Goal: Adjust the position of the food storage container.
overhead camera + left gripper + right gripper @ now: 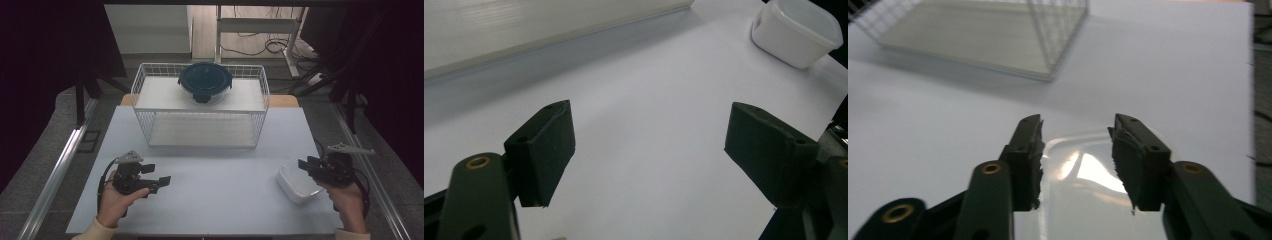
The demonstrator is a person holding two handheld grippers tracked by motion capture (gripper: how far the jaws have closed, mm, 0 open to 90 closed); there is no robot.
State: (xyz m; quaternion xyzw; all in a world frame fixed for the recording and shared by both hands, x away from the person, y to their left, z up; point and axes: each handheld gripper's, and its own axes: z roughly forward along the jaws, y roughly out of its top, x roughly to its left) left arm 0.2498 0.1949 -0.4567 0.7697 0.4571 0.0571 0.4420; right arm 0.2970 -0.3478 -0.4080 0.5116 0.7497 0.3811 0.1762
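A white, translucent rectangular container [295, 186] sits open-topped on the white table [220, 170] at the front right. My right gripper [303, 165] hovers just over its near right rim. In the right gripper view the two jaws [1075, 131] stand apart above the container [1088, 200], and the pads touch nothing. My left gripper [159, 174] rests low at the front left, pointing right, open and empty. Its wide-spread jaws [651, 135] frame bare table, with the container [796, 30] far off.
A white wire rack [200, 117] with two shelves stands at the table's back middle. A round bowl with a dark blue lid [205, 80] sits on its top shelf. The rack's lower board [998, 35] lies ahead of the right gripper. Table edges run close to both hands.
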